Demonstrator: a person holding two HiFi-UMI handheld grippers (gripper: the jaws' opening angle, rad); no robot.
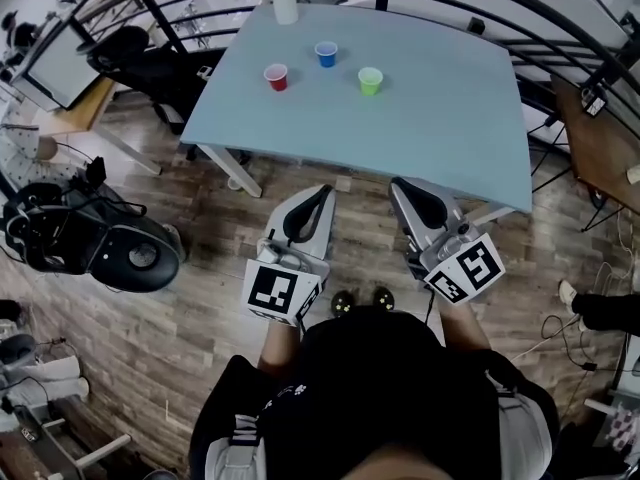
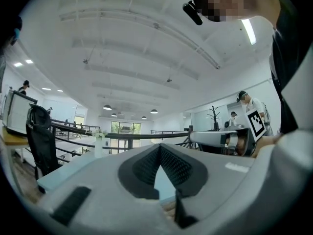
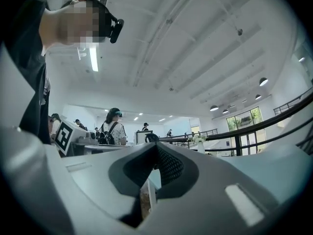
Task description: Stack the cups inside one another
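Red cup (image 1: 276,77), blue cup (image 1: 326,54) and green cup (image 1: 370,80) stand apart on the table (image 1: 430,138). The left gripper (image 1: 324,189) and right gripper (image 1: 397,182), jaws together and empty, hang off its near edge; they should open before reaching.

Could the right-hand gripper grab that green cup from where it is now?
Probably not yet. The right gripper hangs short of the table, jaws shut, while the green cup sits well in from the near edge. Nothing stands between them, so stepping forward and opening should do.
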